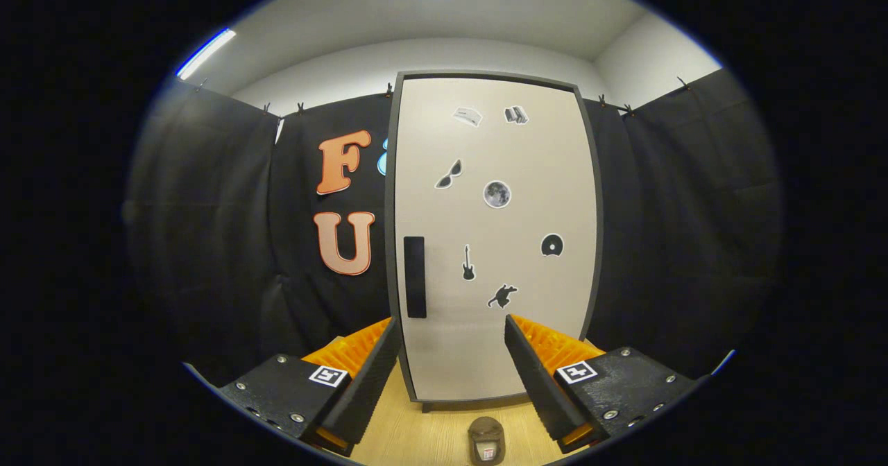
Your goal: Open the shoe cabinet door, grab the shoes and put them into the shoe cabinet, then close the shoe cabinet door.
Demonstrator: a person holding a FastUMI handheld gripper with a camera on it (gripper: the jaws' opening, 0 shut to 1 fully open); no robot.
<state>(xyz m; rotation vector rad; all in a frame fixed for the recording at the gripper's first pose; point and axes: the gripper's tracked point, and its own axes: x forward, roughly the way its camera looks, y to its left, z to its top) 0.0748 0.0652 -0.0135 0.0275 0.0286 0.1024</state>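
I am looking straight at the shoe cabinet (496, 244). It stands tall on the wooden floor (416, 438), right in front of the black cloth wall (229, 244). Its door (513, 355) is shut — a pale door with a dark frame all around it. A black handle (415, 277) runs up and down near the door's left edge. Little stickers dot the door: sunglasses (449, 174), a moon (497, 194), a disc (552, 245), a guitar (468, 263) and a few more higher up and lower down.

My claw (451, 355) is released. Its two black fingers (364, 376) stand wide apart with nothing between them but the bottom part of the door, seen well beyond the tips. The orange parts of the claw show behind each finger. The claw is not touching the cabinet.

One shoe (485, 439) sits on the floor, low down between the fingers and nearer to me than the cabinet — brown and rounded, with a small label on it. It is just in front of the cabinet's foot, apart from the door. I cannot tell more about it, as I see just a small part.
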